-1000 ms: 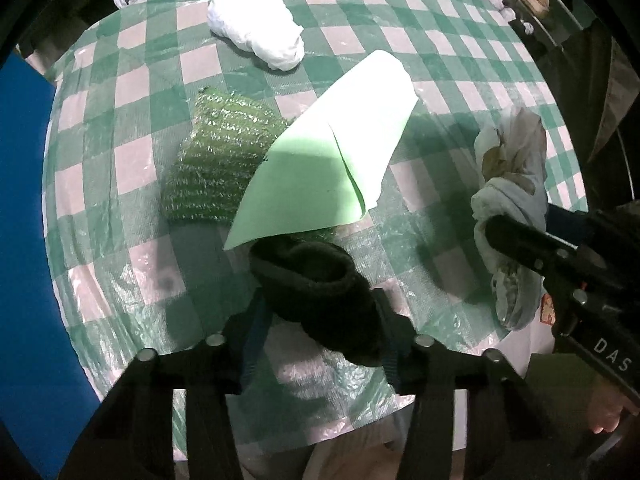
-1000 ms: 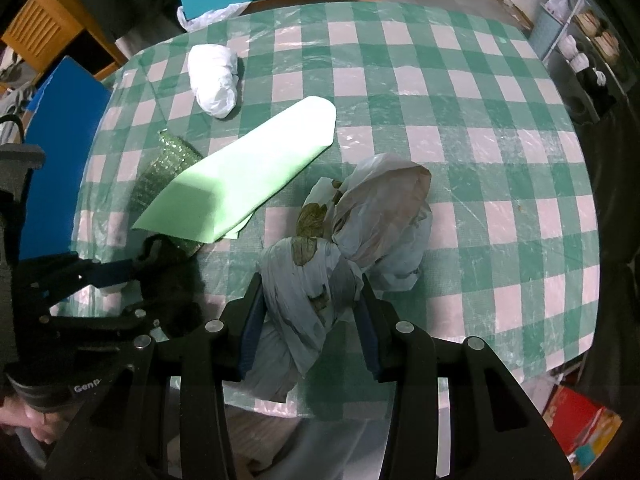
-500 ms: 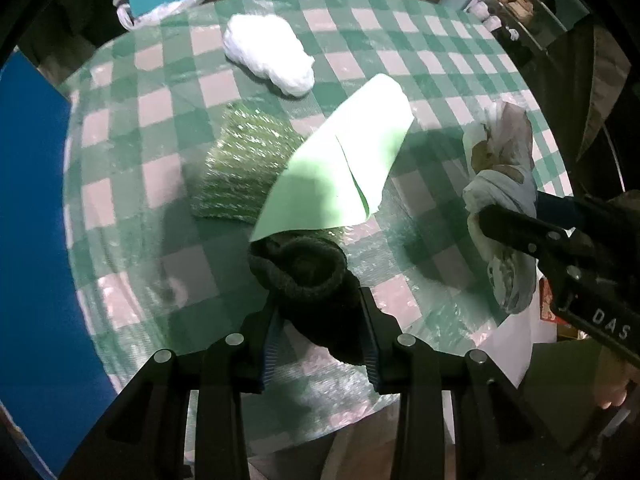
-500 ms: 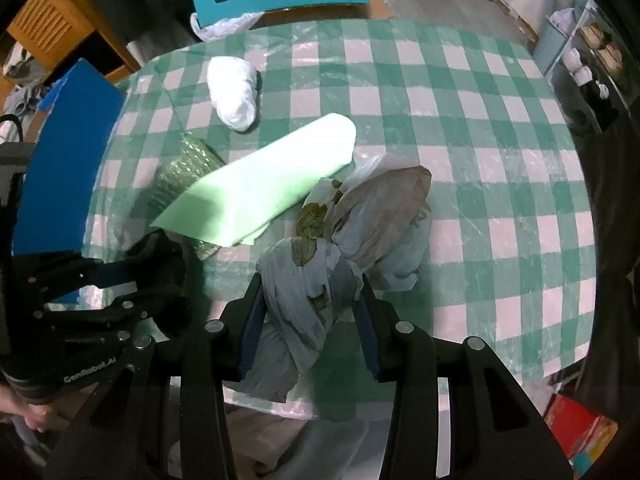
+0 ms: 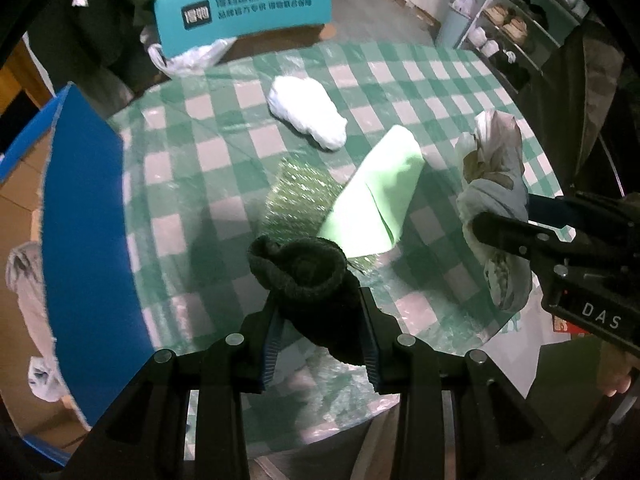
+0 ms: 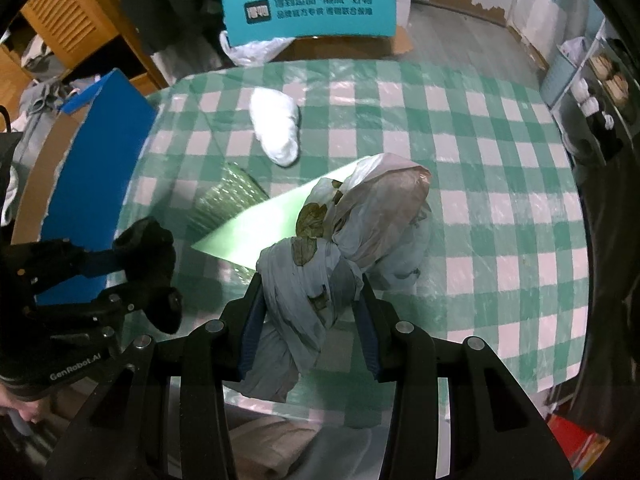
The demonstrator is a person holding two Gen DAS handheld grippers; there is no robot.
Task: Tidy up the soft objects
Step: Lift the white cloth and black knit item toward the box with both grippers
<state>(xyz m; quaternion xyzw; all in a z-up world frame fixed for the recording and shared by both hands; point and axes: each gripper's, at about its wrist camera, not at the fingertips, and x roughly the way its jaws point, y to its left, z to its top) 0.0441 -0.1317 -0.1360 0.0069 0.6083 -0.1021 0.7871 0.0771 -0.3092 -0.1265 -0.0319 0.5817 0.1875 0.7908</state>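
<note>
My left gripper (image 5: 320,320) is shut on a dark knitted sock (image 5: 308,276), lifted above the near edge of the green checked table (image 5: 224,184). My right gripper (image 6: 310,312) is shut on a knotted grey cloth bundle with leaf print (image 6: 344,236), also raised off the table. In the left wrist view the bundle (image 5: 496,200) hangs at the right. In the right wrist view the sock (image 6: 150,252) shows at the left. On the table lie a white cloth bundle (image 5: 306,112), a light green folded sheet (image 5: 376,200) and a glittery green pad (image 5: 298,196) partly under the sheet.
A blue board (image 5: 84,232) stands along the table's left side, over a cardboard box. A teal chair back (image 5: 244,8) with a plastic bag (image 5: 188,56) is behind the table. Shelves with shoes (image 5: 516,24) stand at the far right.
Both grippers have risen with their loads, so the table looks smaller and farther. The left jaws closed tighter on the sock early on. The table items have not moved.
</note>
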